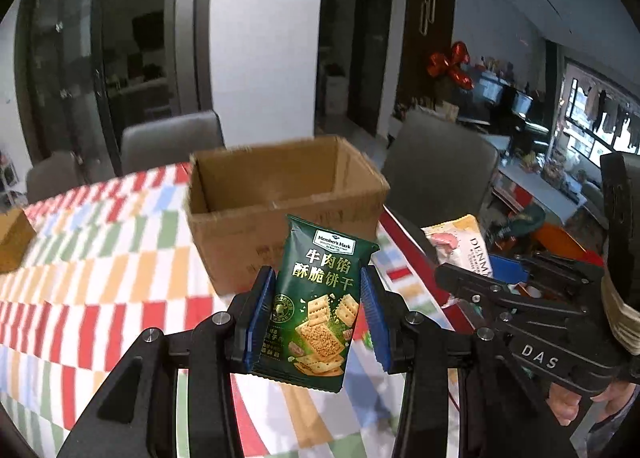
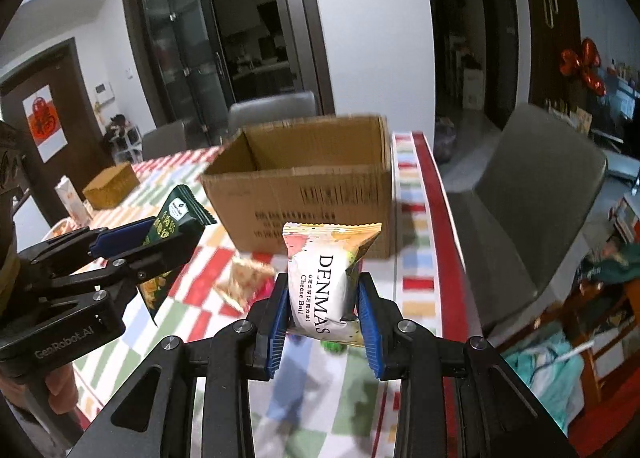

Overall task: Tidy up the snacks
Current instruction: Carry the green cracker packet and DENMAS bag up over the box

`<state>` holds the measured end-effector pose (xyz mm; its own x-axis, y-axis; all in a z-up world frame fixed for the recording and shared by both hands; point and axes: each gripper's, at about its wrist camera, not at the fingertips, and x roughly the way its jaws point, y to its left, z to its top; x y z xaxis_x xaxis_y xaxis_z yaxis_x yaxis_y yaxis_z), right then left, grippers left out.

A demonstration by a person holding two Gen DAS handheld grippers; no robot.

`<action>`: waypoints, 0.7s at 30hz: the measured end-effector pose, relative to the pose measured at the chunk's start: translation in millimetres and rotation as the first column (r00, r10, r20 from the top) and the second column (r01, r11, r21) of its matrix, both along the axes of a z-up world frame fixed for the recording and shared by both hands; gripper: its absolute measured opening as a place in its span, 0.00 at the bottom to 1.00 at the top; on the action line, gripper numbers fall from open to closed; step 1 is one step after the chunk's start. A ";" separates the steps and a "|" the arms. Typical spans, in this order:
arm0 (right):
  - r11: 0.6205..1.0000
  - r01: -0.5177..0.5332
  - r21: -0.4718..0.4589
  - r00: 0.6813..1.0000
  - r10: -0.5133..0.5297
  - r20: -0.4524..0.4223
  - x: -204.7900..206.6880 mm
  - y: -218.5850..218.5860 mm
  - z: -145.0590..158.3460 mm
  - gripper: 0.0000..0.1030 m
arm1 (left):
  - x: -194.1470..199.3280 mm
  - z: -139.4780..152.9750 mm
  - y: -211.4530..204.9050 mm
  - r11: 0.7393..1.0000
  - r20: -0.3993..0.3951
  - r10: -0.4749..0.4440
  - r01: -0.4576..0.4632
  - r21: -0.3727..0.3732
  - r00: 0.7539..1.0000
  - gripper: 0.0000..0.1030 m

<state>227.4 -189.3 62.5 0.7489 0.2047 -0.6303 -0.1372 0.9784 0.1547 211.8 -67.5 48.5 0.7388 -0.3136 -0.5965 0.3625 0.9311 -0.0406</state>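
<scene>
My left gripper (image 1: pixel 318 310) is shut on a green Member's Mark cracker packet (image 1: pixel 316 298) and holds it upright above the table, in front of the open cardboard box (image 1: pixel 280 209). My right gripper (image 2: pixel 324 314) is shut on a white DENMAS Cheese Ball packet (image 2: pixel 324 282), also held in front of the box (image 2: pixel 312 193). The right gripper with its packet (image 1: pixel 472 250) shows at the right of the left wrist view. The left gripper with the green packet (image 2: pixel 176 217) shows at the left of the right wrist view. The box interior looks empty as far as I see.
A checked tablecloth (image 1: pixel 100 278) covers the table. A small snack packet (image 2: pixel 244 282) lies on the cloth near the box. A smaller brown box (image 2: pixel 110 185) and a carton (image 2: pixel 70 197) stand at the far left. Grey chairs (image 2: pixel 532 209) surround the table.
</scene>
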 end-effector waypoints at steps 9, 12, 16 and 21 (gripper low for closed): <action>1.000 -0.017 -0.007 0.996 0.017 0.089 16.9 0.9 39.5 0.33 | 11.0 36.1 2.6 0.999 0.080 0.032 -0.030 -0.021 0.996 0.42; 1.000 -0.024 -0.007 0.994 0.024 0.104 25.8 1.6 47.2 0.33 | 19.9 44.3 5.0 0.999 0.091 0.038 -0.036 -0.028 0.995 0.41; 0.999 -0.036 0.002 0.993 0.036 0.115 41.1 2.8 51.8 0.33 | 35.1 52.7 6.6 0.999 0.090 0.047 -0.045 -0.024 0.995 0.42; 0.999 -0.045 0.004 0.994 0.045 0.099 64.1 3.1 55.0 0.33 | 60.4 55.8 8.3 0.998 0.064 0.054 -0.053 -0.017 0.996 0.41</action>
<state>291.5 -186.2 117.5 0.7977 0.2432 -0.5519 -0.1960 0.9700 0.1441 272.1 -59.2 104.3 0.7917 -0.2810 -0.5425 0.3144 0.9487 -0.0326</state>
